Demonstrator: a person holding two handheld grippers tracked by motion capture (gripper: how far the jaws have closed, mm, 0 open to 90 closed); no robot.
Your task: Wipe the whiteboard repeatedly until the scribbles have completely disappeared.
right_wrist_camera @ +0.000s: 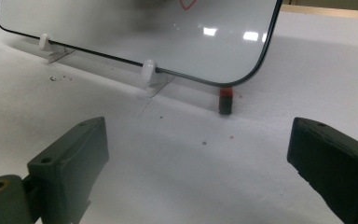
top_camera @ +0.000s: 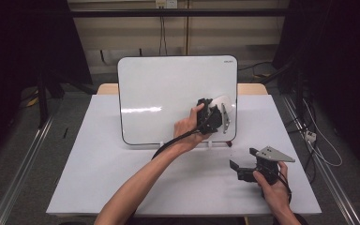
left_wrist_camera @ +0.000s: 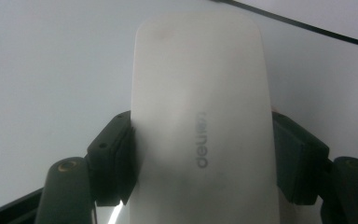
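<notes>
A white board (top_camera: 168,93) stands upright on small white feet at the back of the table. My left gripper (top_camera: 219,108) is held up against its right part, shut on a white eraser (top_camera: 223,100). In the left gripper view the eraser (left_wrist_camera: 200,116), printed with a grey logo, sits clamped between the two black pads (left_wrist_camera: 116,158) and lies flat on the board's surface (left_wrist_camera: 51,70). My right gripper (top_camera: 243,158) rests low over the table at the front right, open with nothing between its jaws (right_wrist_camera: 200,172). A bit of red drawing (right_wrist_camera: 186,4) shows on the board.
The table has a white cover (top_camera: 122,178). A small red and black piece (right_wrist_camera: 225,100) lies on the table just under the board's lower right corner. White clip feet (right_wrist_camera: 148,71) hold the board's lower edge. Dark frames and cables stand around the table.
</notes>
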